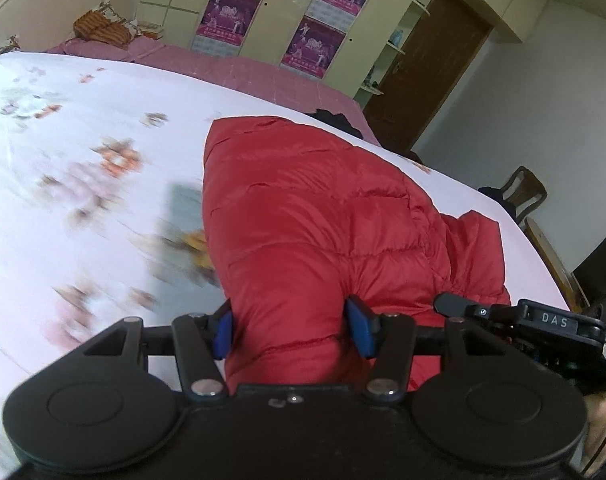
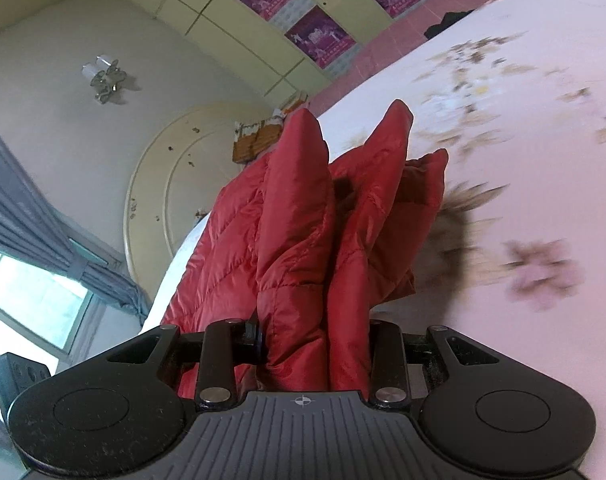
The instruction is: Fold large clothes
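Left gripper (image 1: 293,330): matte black plastic frame, two blue rubbery pads (image 1: 362,330) standing moderately apart, with a thick puffy fold of the red down jacket (image 1: 311,216) bulging between them. Pads are pressing into the fabric on both sides; it is gripping the bundle.

Jacket is quilted, glossy nylon, stitched into soft padded channels, creasing heavily near the grip. In the left wrist view it is spreading from 6 o'clock up toward 12, ending in a rounded, tapered shape, lying on the bed sheet (image 1: 83,160), a pale white-pink cloth with blurred floral print. At 3 o'clock of the frame, the tip of the other tool, black and marked "DAS", is sitting just beside the jacket's edge.

Right gripper (image 2: 314,338): same black build, ribbed grey plate at its base. Fingers are closing on several stacked layers of the jacket (image 2: 295,208), the folds rising in three pointed, padded peaks toward 12 o'clock. A tuft of brownish fur trim (image 2: 459,216) is poking out at 2 o'clock, blurred.

Surroundings: pink checked bedspread (image 1: 263,76) past the sheet at 12 o'clock; cream cupboards bearing purple posters (image 1: 231,12); brown wooden door (image 1: 431,68) at 1 o'clock; curved cream headboard (image 2: 159,184), chipped, at 9 o'clock in the right wrist view; grey curtain (image 2: 31,224) by a window.
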Tool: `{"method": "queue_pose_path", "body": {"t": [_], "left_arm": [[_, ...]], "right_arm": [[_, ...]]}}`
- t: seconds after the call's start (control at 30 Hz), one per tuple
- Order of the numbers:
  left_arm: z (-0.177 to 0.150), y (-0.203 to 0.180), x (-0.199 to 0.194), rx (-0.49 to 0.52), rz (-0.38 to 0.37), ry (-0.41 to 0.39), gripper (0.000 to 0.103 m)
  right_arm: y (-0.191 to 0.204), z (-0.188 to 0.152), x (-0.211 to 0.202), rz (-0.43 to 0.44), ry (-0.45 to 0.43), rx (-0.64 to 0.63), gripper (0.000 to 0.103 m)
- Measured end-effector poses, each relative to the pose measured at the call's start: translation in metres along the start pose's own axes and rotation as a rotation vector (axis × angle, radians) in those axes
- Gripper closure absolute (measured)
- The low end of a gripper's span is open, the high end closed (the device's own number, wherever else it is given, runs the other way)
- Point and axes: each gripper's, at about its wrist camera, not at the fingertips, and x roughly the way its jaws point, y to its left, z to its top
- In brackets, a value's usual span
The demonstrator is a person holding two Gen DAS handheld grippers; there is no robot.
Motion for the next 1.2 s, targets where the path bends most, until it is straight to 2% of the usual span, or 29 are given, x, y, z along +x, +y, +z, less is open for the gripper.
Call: {"method": "queue_pose_path", "body": {"t": [0.13, 0.37, 0.53, 0.67, 0.77, 0.83, 0.97, 1.07, 1.2], "left_arm": [[0.032, 0.066, -0.009, 0.010, 0.016, 0.000, 0.049], [0.075, 0.147, -0.019, 0.022, 0.094, -0.026, 0.049], [0.090, 0.184, -0.012, 0.054, 0.148, -0.042, 0.049], [0.088, 0.210, 0.000, 0.078, 0.178, -0.025, 0.048], [0.078, 0.217, 0.009, 0.117, 0.185, -0.015, 0.044], [0.073, 0.223, 0.007, 0.128, 0.187, -0.013, 0.042], [0.074, 0.222, 0.006, 0.138, 0.185, -0.004, 0.039], [0.079, 0.221, 0.006, 0.142, 0.206, -0.006, 0.036], [0.082, 0.216, 0.001, 0.172, 0.238, -0.039, 0.034]], "right_arm": [[0.039, -0.008, 0.059, 0.002, 0.005, 0.004, 0.070], [0.092, -0.012, 0.166, 0.044, 0.032, -0.005, 0.070], [0.106, -0.012, 0.225, 0.058, 0.066, -0.009, 0.070], [0.101, -0.019, 0.253, 0.044, 0.098, 0.003, 0.070], [0.094, -0.023, 0.260, 0.030, 0.098, 0.014, 0.069], [0.088, -0.024, 0.261, 0.010, 0.102, 0.015, 0.063], [0.086, -0.023, 0.257, -0.011, 0.098, 0.031, 0.060], [0.093, -0.019, 0.245, -0.043, 0.063, 0.031, 0.059], [0.108, -0.015, 0.225, -0.107, 0.006, -0.039, 0.059]]}}
